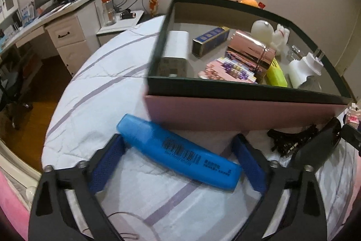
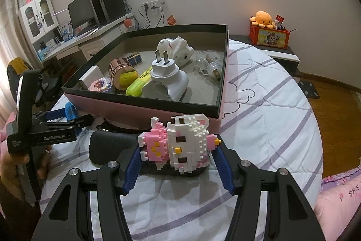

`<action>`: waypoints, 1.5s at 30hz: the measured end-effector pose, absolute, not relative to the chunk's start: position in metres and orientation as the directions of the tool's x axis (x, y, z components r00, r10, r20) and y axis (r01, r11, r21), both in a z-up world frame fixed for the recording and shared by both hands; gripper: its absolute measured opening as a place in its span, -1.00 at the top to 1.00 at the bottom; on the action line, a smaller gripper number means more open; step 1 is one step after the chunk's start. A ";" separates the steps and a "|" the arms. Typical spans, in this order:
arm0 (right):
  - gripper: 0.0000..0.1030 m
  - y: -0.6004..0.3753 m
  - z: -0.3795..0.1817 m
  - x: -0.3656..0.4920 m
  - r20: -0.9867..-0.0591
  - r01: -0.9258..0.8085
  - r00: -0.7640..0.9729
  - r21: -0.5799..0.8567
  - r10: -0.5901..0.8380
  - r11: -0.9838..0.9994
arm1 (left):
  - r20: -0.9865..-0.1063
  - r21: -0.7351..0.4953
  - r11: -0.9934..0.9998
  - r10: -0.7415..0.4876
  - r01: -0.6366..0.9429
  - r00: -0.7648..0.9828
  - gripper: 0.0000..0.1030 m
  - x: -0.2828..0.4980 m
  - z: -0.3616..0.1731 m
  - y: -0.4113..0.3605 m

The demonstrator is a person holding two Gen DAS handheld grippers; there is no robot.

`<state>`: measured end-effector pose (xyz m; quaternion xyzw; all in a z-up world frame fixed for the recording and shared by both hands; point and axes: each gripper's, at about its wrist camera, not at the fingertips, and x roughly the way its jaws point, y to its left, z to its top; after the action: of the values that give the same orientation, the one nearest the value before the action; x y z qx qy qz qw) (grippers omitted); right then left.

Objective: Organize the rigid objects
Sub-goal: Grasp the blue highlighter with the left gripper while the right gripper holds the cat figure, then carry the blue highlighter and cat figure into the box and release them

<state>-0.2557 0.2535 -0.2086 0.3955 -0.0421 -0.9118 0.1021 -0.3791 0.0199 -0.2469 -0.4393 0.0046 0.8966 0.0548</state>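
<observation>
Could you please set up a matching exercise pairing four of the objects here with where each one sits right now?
Things:
1. blue highlighter
2. yellow highlighter
3. block cat figure
4. black hair clip

Places:
A. inside the box
B. between the right gripper pads
C. on the bedspread, between the left gripper fingers
D. on the bedspread, just in front of the box's pink wall

Pairs: 1-C, 2-A, 3-B, 4-D
</observation>
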 end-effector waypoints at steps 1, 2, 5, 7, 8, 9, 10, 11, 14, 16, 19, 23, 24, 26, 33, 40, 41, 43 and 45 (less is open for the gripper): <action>-0.16 0.253 -0.208 -0.255 -0.711 0.154 -0.668 0.158 -0.220 -0.975 | -0.785 -0.040 -0.995 0.089 -0.094 -0.613 -0.52 -0.377 -0.246 0.015; -0.16 0.253 -0.207 -0.255 -0.709 0.155 -0.669 0.158 -0.221 -0.975 | -0.782 -0.035 -0.996 0.082 -0.088 -0.618 -0.28 -0.375 -0.245 0.012; -0.16 0.252 -0.205 -0.254 -0.705 0.156 -0.673 0.160 -0.224 -0.975 | -0.776 -0.021 -0.995 0.078 -0.098 -0.626 0.10 -0.366 -0.243 0.005; -0.17 0.250 -0.204 -0.254 -0.703 0.160 -0.673 0.161 -0.227 -0.974 | -0.774 -0.007 -0.995 0.069 -0.101 -0.629 0.26 -0.358 -0.242 0.001; -0.17 0.250 -0.203 -0.254 -0.703 0.162 -0.674 0.161 -0.229 -0.973 | -0.773 -0.006 -0.994 0.071 -0.105 -0.631 0.33 -0.355 -0.242 -0.001; -0.17 0.248 -0.202 -0.254 -0.700 0.166 -0.676 0.161 -0.231 -0.973 | -0.771 -0.004 -0.994 0.071 -0.106 -0.633 0.40 -0.351 -0.242 -0.003; -0.17 0.247 -0.202 -0.253 -0.699 0.168 -0.676 0.160 -0.232 -0.973 | -0.770 -0.002 -0.994 0.071 -0.108 -0.634 0.44 -0.349 -0.241 -0.004; -0.17 0.245 -0.200 -0.253 -0.697 0.172 -0.678 0.159 -0.234 -0.972 | -0.769 0.002 -0.994 0.068 -0.109 -0.636 0.50 -0.346 -0.241 -0.006; -0.17 0.241 -0.195 -0.252 -0.689 0.180 -0.686 0.153 -0.236 -0.972 | -0.757 0.002 -0.994 0.070 -0.110 -0.649 0.50 -0.341 -0.239 -0.011; -0.16 0.238 -0.191 -0.252 -0.683 0.185 -0.692 0.146 -0.234 -0.972 | -0.746 -0.032 -0.993 0.099 -0.112 -0.659 0.50 -0.337 -0.235 -0.014; -0.16 0.235 -0.186 -0.253 -0.678 0.186 -0.698 0.137 -0.229 -0.973 | -0.728 -0.098 -0.987 0.159 -0.128 -0.667 0.50 -0.331 -0.227 -0.019; -0.16 0.231 -0.178 -0.255 -0.668 0.193 -0.709 0.126 -0.227 -0.973 | -0.699 -0.118 -0.980 0.198 -0.162 -0.687 0.50 -0.327 -0.209 -0.017; -0.16 0.230 -0.176 -0.256 -0.665 0.195 -0.712 0.123 -0.226 -0.973 | -0.691 -0.114 -0.980 0.197 -0.164 -0.695 0.50 -0.327 -0.204 -0.015; -0.16 0.228 -0.170 -0.259 -0.657 0.198 -0.720 0.115 -0.224 -0.973 | -0.680 -0.106 -0.978 0.202 -0.179 -0.705 0.50 -0.327 -0.195 -0.011; -0.17 0.224 -0.155 -0.271 -0.633 0.210 -0.741 0.097 -0.223 -0.973 | -0.634 -0.069 -0.974 0.211 -0.218 -0.744 0.50 -0.335 -0.163 0.007; -0.16 0.223 -0.145 -0.291 -0.618 0.219 -0.755 0.076 -0.218 -0.973 | -0.603 -0.052 -0.959 0.252 -0.278 -0.757 0.50 -0.357 -0.139 0.030; -0.17 0.223 -0.143 -0.296 -0.618 0.221 -0.756 0.070 -0.216 -0.973 | -0.604 -0.047 -0.958 0.252 -0.282 -0.756 0.50 -0.363 -0.136 0.033; -0.17 0.223 -0.141 -0.301 -0.614 0.223 -0.759 0.067 -0.216 -0.972 | -0.602 -0.033 -0.957 0.250 -0.290 -0.758 0.50 -0.371 -0.133 0.040; -0.17 0.224 -0.138 -0.309 -0.612 0.230 -0.760 0.063 -0.219 -0.971 | -0.600 -0.028 -0.953 0.257 -0.301 -0.758 0.50 -0.380 -0.130 0.046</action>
<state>-0.3095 0.2235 -0.1383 0.3254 0.0080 -0.9379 0.1197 -0.3797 0.0464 -0.1299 -0.3146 0.0351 0.9368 0.1490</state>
